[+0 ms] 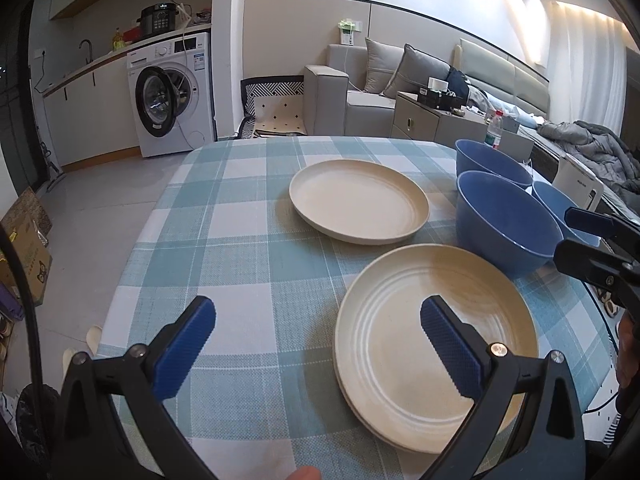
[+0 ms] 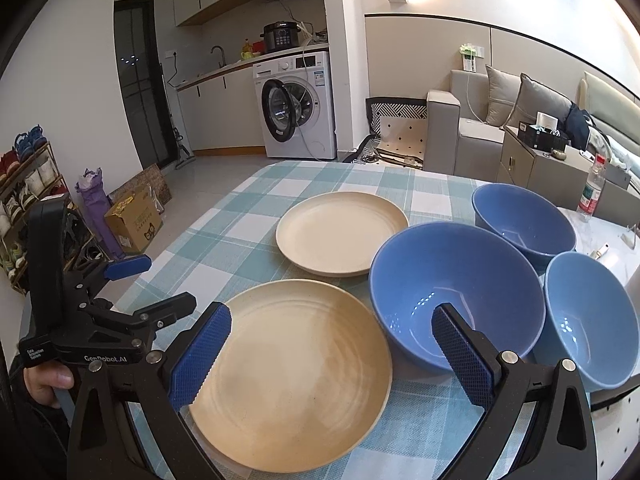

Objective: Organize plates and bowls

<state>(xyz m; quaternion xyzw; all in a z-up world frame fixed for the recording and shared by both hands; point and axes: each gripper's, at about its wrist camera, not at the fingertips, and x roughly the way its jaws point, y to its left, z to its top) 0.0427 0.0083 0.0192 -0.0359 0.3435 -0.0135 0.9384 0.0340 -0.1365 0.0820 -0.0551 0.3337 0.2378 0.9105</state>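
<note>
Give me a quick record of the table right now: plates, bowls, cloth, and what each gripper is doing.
plates: near plate; far plate; both cream, lying apart
bowls: large bowl; far bowl; right bowl; all blue, upright, empty
cloth: checked tablecloth
left gripper: open, nothing between its fingers
right gripper: open, nothing held

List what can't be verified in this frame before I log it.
- Near plate: left wrist view hints at a second rim beneath; stack count unclear.
- Small bowl: right claw covers part of it there.
- Bottle label: too small, both views.
</note>
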